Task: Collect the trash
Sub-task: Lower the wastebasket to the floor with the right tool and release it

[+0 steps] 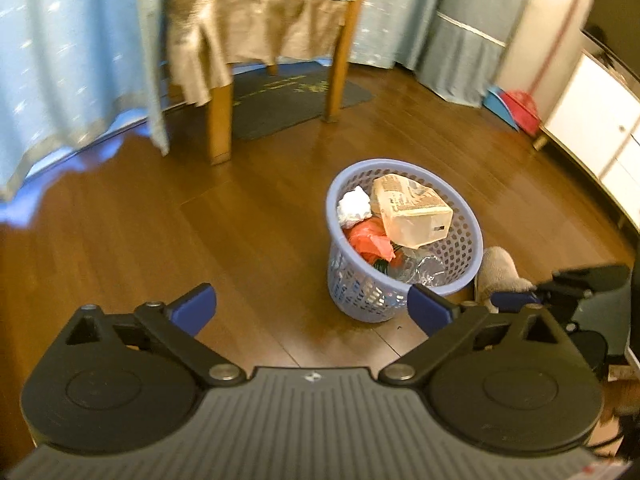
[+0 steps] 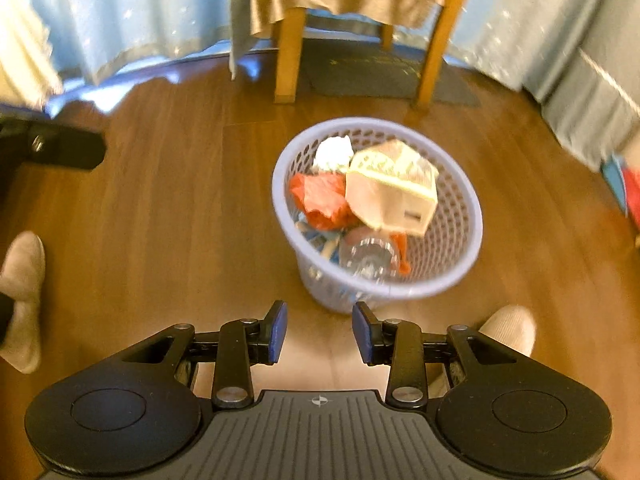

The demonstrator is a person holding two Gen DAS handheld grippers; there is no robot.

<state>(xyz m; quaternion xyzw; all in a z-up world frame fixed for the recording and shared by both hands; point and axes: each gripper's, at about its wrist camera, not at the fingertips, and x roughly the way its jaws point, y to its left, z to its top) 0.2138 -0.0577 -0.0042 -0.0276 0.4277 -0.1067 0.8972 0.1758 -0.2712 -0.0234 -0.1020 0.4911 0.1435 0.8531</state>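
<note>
Both claws hang empty over the wood floor [image 1: 140, 220]: our left gripper [image 1: 312, 308] is spread wide, our right gripper [image 2: 319, 330] stands partly apart with nothing between its pads. Trash sits in the lavender basket [image 2: 460, 236]: carton [image 2: 390, 188], white wad [image 2: 332, 152], red wrapper [image 2: 320, 200], clear bottle [image 2: 368, 258]. We judge the drop-off done; next we scan for leftover litter, none in view.

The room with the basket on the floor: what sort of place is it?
Most likely a room in a home: a wooden floor, a cloth-draped wooden chair on a dark mat, and long blue curtains. A lilac basket holds rubbish.
</note>
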